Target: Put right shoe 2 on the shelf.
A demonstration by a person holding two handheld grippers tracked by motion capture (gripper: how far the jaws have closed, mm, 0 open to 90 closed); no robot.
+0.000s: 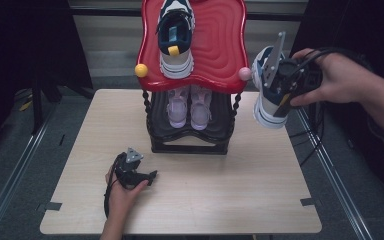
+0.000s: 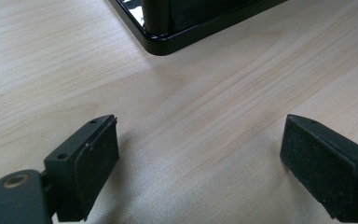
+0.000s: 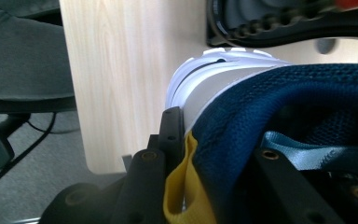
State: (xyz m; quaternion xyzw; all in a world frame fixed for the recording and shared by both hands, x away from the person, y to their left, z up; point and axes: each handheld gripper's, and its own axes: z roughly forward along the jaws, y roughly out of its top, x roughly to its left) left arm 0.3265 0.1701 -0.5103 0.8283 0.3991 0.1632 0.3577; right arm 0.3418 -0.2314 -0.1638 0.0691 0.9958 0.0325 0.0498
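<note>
Right gripper pinches the heel collar of a navy-and-white sneaker, held in the air beyond the table's far right edge, beside the red top shelf; left gripper, jaws spread, rests near the table's front left, before the rack base

Red wavy-top two-tier plastic rack: white-navy sneaker on top, pale lilac shoe pair on lower black shelf.

White-navy sneaker with yellow heel tab, held aloft, right of red shelf.
</note>
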